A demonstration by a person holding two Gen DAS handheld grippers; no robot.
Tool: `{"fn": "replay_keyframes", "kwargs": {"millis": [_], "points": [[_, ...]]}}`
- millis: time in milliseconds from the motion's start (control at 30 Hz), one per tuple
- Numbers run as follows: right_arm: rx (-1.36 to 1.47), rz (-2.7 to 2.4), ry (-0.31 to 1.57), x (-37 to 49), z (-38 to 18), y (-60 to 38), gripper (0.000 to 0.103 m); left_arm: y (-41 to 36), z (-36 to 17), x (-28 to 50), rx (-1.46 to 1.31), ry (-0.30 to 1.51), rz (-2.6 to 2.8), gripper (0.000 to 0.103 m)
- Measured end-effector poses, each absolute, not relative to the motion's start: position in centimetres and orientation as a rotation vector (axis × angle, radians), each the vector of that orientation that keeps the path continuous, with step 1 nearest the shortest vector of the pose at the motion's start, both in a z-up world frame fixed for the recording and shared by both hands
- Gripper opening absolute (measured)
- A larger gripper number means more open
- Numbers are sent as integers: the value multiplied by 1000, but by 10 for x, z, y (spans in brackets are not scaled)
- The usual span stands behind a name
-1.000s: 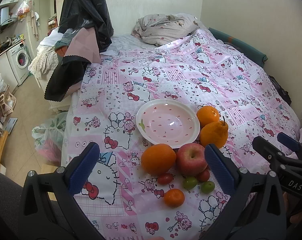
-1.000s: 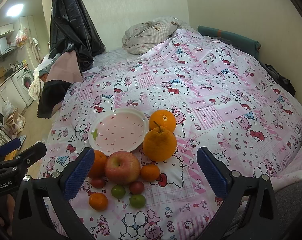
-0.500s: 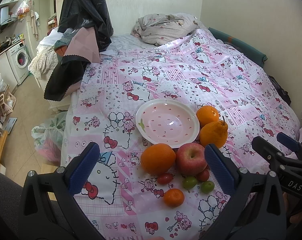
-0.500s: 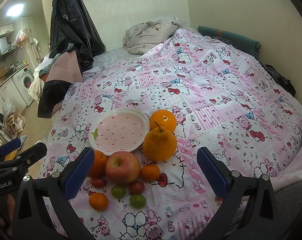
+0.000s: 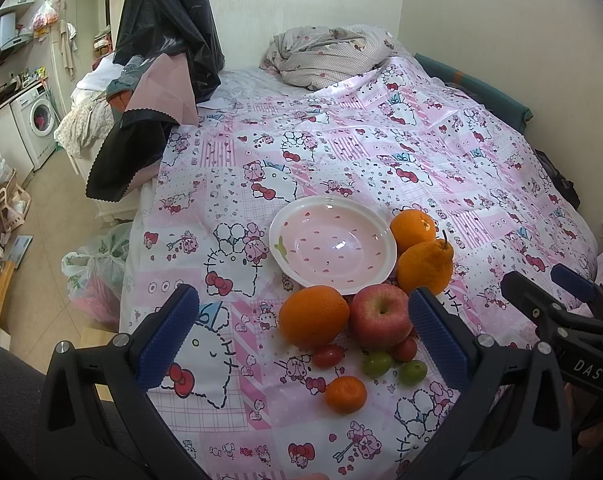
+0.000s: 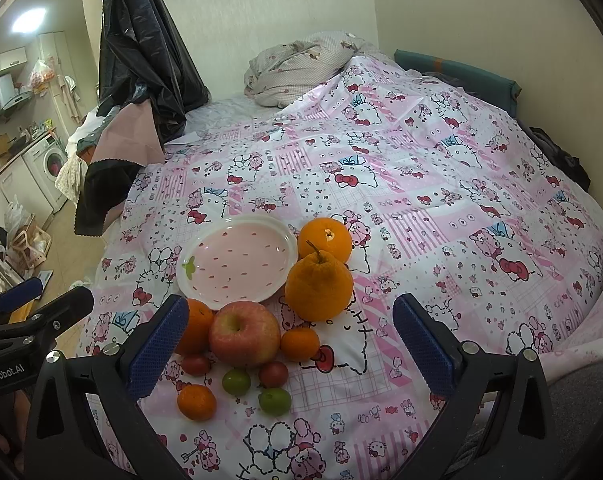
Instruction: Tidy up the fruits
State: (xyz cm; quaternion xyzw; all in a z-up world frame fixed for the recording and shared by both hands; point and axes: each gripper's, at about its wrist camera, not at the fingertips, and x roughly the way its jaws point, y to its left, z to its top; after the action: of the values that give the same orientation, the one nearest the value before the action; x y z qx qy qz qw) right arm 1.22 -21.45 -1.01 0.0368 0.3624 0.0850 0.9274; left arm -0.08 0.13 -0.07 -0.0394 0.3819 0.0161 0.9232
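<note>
A pink plate (image 5: 333, 250) (image 6: 237, 264) with strawberry print lies empty on the bed. Fruits cluster beside it: a red apple (image 5: 379, 316) (image 6: 245, 334), a large orange (image 5: 313, 316), a knobbly stemmed orange (image 5: 425, 266) (image 6: 319, 286), another orange (image 5: 413, 226) (image 6: 325, 238), small tangerines (image 5: 345, 394) (image 6: 196, 402), cherry tomatoes (image 5: 327, 355) and green fruits (image 5: 377, 364) (image 6: 275, 400). My left gripper (image 5: 303, 344) is open above the near fruits. My right gripper (image 6: 289, 344) is open over them too. Both are empty.
The bed has a pink cartoon-print cover (image 5: 381, 152). A crumpled blanket (image 5: 333, 54) lies at the far end. Dark clothes and a black bag (image 5: 157, 60) hang at the bed's left. The bed's left edge drops to the floor with plastic bags (image 5: 97, 268).
</note>
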Motion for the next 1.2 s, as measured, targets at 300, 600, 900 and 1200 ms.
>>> {"fn": "replay_keyframes", "kwargs": {"millis": [300,600,900,1200], "points": [[114,173,769,15,-16,-219,103,0,-7,4,-95,833,23,103],[208,223,866,37,-12,-233,103,7,-24,19,-122,938,32,103],[230,242,1197,95,-50,-233,103,40,-48,44,-169,1065,150,103],[431,278,1342,121,-95,-242,103,45,-87,55,-227,1245,138,102]]}}
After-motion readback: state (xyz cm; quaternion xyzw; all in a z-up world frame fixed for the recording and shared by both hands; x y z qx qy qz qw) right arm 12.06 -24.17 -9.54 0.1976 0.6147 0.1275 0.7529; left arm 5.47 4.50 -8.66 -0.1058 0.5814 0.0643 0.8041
